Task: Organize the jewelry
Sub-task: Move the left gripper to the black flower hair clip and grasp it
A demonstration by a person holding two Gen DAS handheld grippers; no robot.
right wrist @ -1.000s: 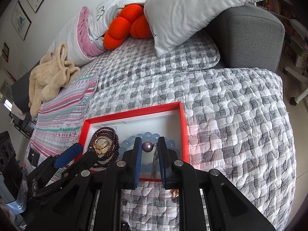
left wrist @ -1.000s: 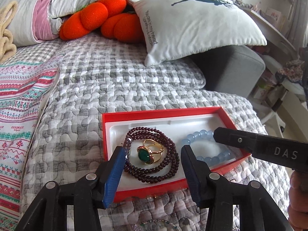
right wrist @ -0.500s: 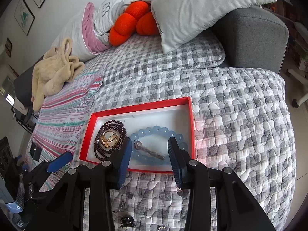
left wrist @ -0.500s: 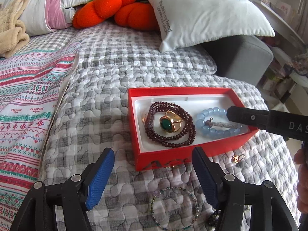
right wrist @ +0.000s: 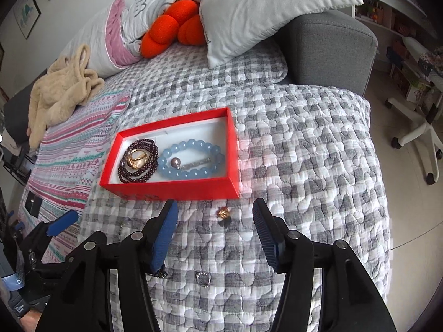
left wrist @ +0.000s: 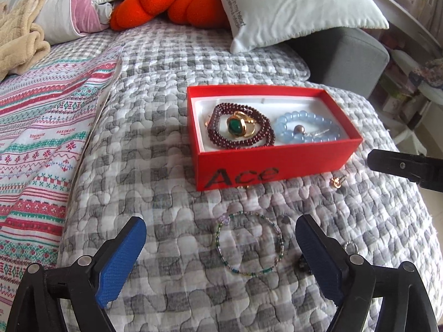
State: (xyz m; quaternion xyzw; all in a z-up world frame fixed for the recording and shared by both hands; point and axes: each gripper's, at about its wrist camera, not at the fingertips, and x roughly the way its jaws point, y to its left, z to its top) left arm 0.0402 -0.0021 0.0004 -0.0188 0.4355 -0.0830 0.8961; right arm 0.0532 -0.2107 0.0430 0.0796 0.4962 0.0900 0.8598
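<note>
A red box (left wrist: 265,163) (right wrist: 177,186) sits on the quilted bed. It holds a dark red bead bracelet (left wrist: 238,142), a gold ring with a green stone (left wrist: 238,127), a pale blue bead bracelet (left wrist: 304,128) (right wrist: 191,160) and a pearl pin (right wrist: 191,163). In front of the box lie a thin beaded bracelet (left wrist: 249,243), a gold earring (left wrist: 336,182) (right wrist: 223,212), a small silver ring (right wrist: 203,278) and a dark piece (left wrist: 301,262). My left gripper (left wrist: 218,251) is open and empty, around the thin bracelet. My right gripper (right wrist: 214,235) is open and empty, just short of the gold earring.
Grey pillow (left wrist: 290,5), orange plush (left wrist: 171,0) and a beige blanket (right wrist: 61,88) lie at the bed's head. A striped cover (left wrist: 41,127) lies left. The bed edge drops off right, with a grey headboard block (right wrist: 326,49) and chair legs (right wrist: 415,135).
My right gripper has opened, left the pearl pin in the box on the blue bracelet and drawn back. My left gripper has drawn back from the box and stands over the thin bracelet.
</note>
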